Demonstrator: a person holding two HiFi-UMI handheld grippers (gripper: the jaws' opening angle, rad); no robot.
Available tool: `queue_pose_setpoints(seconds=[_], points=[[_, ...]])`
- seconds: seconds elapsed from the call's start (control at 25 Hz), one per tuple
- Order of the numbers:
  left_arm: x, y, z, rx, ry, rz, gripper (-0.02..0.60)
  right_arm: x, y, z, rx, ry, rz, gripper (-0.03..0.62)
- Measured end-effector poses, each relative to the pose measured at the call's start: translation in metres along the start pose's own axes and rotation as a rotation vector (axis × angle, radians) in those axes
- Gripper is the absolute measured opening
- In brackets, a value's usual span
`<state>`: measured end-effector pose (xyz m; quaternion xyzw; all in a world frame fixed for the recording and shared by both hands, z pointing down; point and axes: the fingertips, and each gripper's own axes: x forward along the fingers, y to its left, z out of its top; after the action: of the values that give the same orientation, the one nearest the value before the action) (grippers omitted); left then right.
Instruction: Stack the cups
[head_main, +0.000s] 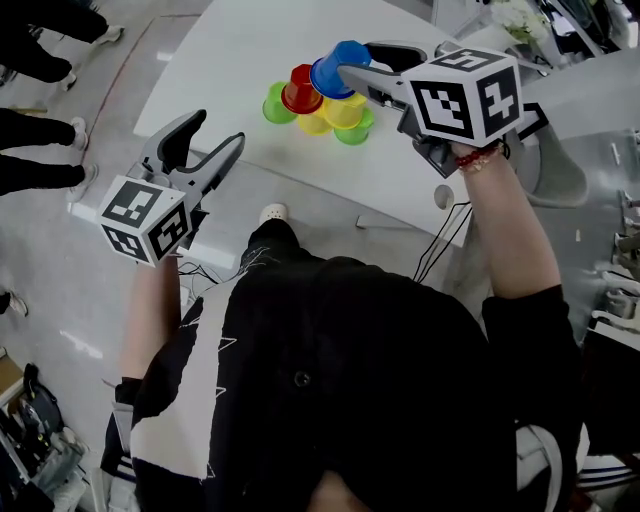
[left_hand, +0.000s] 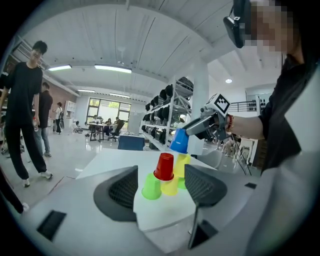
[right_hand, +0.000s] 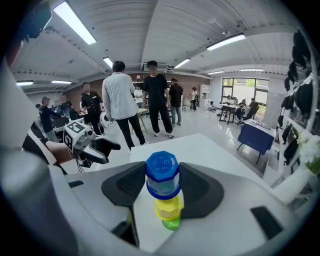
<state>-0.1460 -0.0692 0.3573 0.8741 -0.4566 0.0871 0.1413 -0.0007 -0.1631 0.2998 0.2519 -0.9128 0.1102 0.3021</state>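
The right tongs (head_main: 352, 76) are clamped on a blue cup (head_main: 333, 70), which is held upside down with a pad pressed to each side. The left tongs (head_main: 220, 130) stand wide apart with nothing between them. They are held off the near left edge of the bench (head_main: 200, 55), aimed toward the cups but well apart from them.

The blue cup hangs right over the pile near the middle of the bench. Every cup in the pile is upside down. The bottom row has a green cup (left_hand: 151, 187) at the left, a yellow cup (left_hand: 170, 186) in the middle and a second green cup (head_main: 355, 132) at the right. On that row a red cup (left_hand: 164, 166) and a second yellow cup (head_main: 346, 108) sit side by side.

As I read it, five cups are placed and the pyramid lacks only its cap. The blue cup has yet to be settled across the red cup and the second yellow cup and then let go.

No view shows whether the blue rim already touches the second yellow cup, because the gap in the left gripper view is too slight to judge. The second green cup is mostly hidden behind the yellow ones. In the right gripper view the blue cup covers the red one altogether.
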Motion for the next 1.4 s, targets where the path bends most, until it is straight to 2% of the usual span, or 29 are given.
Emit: queue_pose_setpoints(seconds=[0.68, 1.4], points=[[-0.0032, -0.0006, 0.0072, -0.002, -0.003, -0.002, 0.302, 0.0062, 0.0082, -0.0053, -0.070, 0.066, 0.007, 0.216], [-0.0024, -0.0026, 0.0061, -0.001, -0.009, -0.011, 0.302, 0.0070, 0.0091, -0.0044, -0.092, 0.058, 0.000, 0.218]])
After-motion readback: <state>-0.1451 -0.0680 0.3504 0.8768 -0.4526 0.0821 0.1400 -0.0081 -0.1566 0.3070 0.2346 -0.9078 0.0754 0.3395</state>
